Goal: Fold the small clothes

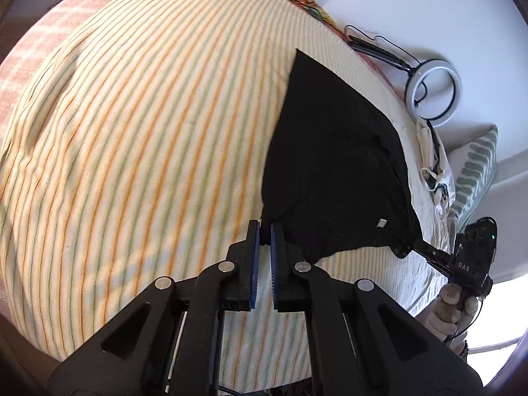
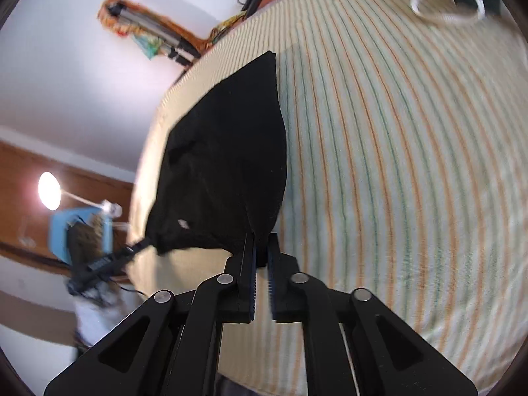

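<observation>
A small black garment (image 1: pixel 333 165) lies spread on the striped bedsheet (image 1: pixel 148 132), with a little white tag near its near hem. My left gripper (image 1: pixel 265 227) is shut on the garment's near left corner. The right gripper (image 1: pixel 417 249) shows at the right of the left wrist view, pinching the opposite near corner, a gloved hand under it. In the right wrist view the black garment (image 2: pixel 231 158) stretches away from my right gripper (image 2: pixel 262 242), whose blue pads clamp a fold of its corner. The left gripper (image 2: pixel 138 247) appears blurred at the garment's other corner.
A white ring light (image 1: pixel 435 89) with a black cable lies on the floor past the bed's far edge. A green patterned cushion (image 1: pixel 475 171) and a pale cloth bundle (image 1: pixel 432 165) sit at the right. White cord (image 2: pixel 445 3) rests on the sheet. A lit lamp (image 2: pixel 49 189) stands beside the bed.
</observation>
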### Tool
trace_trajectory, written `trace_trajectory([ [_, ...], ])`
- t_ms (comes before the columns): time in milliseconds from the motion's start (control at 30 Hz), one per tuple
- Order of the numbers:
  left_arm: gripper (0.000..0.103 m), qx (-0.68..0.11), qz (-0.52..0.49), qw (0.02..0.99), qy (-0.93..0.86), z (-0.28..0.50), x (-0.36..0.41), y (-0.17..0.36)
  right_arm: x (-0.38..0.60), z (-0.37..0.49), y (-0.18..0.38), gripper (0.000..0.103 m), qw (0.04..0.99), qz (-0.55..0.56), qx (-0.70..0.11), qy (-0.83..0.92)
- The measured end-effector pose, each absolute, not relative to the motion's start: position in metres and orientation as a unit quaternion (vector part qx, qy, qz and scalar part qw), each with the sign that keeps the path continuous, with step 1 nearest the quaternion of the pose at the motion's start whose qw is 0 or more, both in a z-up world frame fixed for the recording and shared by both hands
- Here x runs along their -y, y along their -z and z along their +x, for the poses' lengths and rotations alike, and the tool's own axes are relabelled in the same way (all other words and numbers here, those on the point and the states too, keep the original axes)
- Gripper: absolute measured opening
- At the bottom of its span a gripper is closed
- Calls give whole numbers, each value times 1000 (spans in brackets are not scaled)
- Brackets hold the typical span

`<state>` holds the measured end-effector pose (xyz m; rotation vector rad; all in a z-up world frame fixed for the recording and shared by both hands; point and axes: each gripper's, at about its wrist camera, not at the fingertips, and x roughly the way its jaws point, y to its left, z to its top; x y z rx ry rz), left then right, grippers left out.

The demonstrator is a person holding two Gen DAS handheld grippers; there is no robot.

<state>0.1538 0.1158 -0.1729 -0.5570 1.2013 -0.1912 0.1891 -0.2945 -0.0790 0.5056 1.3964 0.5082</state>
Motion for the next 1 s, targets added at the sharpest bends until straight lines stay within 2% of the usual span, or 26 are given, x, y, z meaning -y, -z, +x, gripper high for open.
trace_trajectory([
  [33,2,-559,-253,785,87,152,-116,172,295,189,74,8,719,205,-625,-226],
  [100,3,-554,-236,794,86,148,-113,167,298,189,63,21,739,180,-609,-223],
  [167,4,-537,-213,813,79,144,-112,156,299,189,52,27,758,163,-591,-224],
  [533,4,-475,-177,855,109,158,-70,122,257,234,27,27,808,101,-511,-277],
  [633,4,-487,-170,848,124,174,-50,134,232,249,35,27,801,99,-509,-300],
  [733,4,-505,-153,840,128,181,-37,147,201,256,51,27,802,53,-508,-309],
  [867,4,-532,-154,826,110,185,-43,170,178,253,81,27,792,-6,-524,-312],
  [1000,4,-528,-163,826,113,178,-54,166,180,243,90,27,796,-33,-518,-312],
])
